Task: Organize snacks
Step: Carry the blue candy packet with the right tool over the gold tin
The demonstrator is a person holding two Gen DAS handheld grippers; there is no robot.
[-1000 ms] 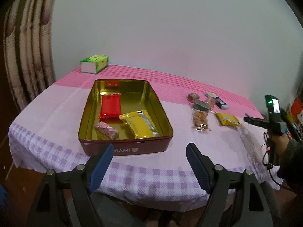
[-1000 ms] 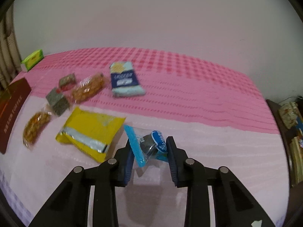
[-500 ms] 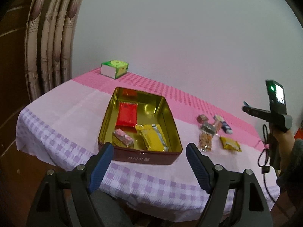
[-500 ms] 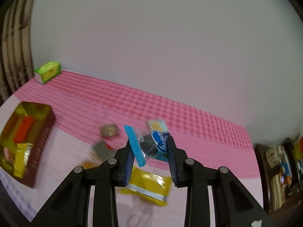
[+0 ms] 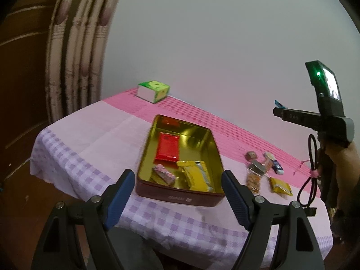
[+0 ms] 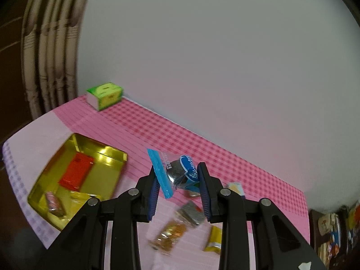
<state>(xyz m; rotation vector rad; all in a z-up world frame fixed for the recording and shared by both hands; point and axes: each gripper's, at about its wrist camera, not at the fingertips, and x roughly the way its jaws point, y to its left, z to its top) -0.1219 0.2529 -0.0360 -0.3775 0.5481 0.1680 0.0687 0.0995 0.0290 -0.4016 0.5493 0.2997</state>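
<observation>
My right gripper [image 6: 178,178] is shut on a blue and clear cookie packet [image 6: 180,171] and holds it high above the table, right of the tin. It shows in the left wrist view [image 5: 279,110] too. The gold-lined tin [image 5: 216,148] holds a red packet [image 5: 167,147], a yellow packet [image 5: 196,175] and a small pink one [image 5: 163,174]. The tin also shows at the lower left of the right wrist view [image 6: 121,164]. My left gripper [image 5: 177,193] is open and empty, in front of the tin.
Several loose snacks lie right of the tin: a yellow packet [image 5: 280,185], a clear bag of nuts [image 5: 253,178], a blue-white packet [image 5: 277,166]. A green tissue box [image 5: 154,90] stands at the table's far corner. A curtain [image 5: 74,56] hangs at the left.
My right gripper has lifted the blue packet off the table and swung left toward the tin. My left gripper has pulled back and up from the tin, still open.
</observation>
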